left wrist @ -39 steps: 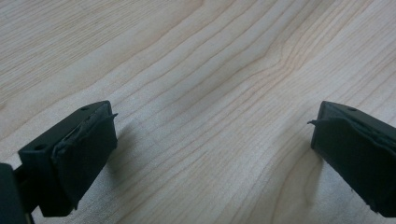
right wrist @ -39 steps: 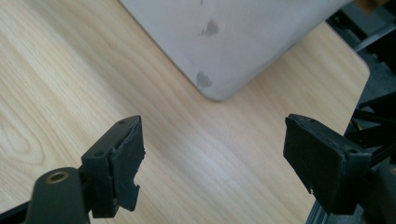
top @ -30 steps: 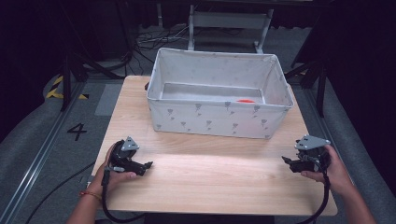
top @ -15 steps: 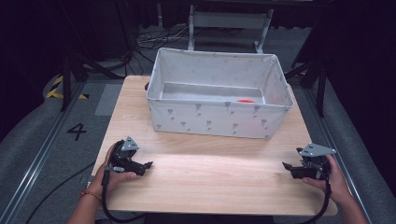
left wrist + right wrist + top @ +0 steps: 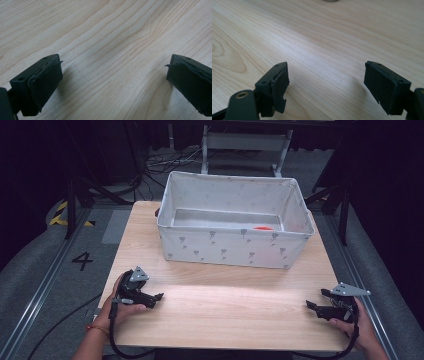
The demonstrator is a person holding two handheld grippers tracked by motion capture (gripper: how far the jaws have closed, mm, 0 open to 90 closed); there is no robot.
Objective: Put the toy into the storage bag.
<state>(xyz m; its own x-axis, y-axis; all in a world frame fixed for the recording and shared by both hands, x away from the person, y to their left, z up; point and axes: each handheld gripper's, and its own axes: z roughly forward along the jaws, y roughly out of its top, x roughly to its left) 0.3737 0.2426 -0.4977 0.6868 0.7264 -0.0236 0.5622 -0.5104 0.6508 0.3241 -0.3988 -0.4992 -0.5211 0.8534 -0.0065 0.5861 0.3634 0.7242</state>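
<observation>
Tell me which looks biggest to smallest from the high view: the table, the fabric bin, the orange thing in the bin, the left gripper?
1. Wooden table
2. Grey fabric bin
3. Left gripper
4. Orange thing, a mere sliver, partly hidden by the bin's wall.

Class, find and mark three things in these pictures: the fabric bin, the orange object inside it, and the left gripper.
fabric bin (image 5: 230,250), high view, on its front wall.
orange object (image 5: 262,228), high view, on its visible top.
left gripper (image 5: 159,296), high view, between its jaw tips.
</observation>
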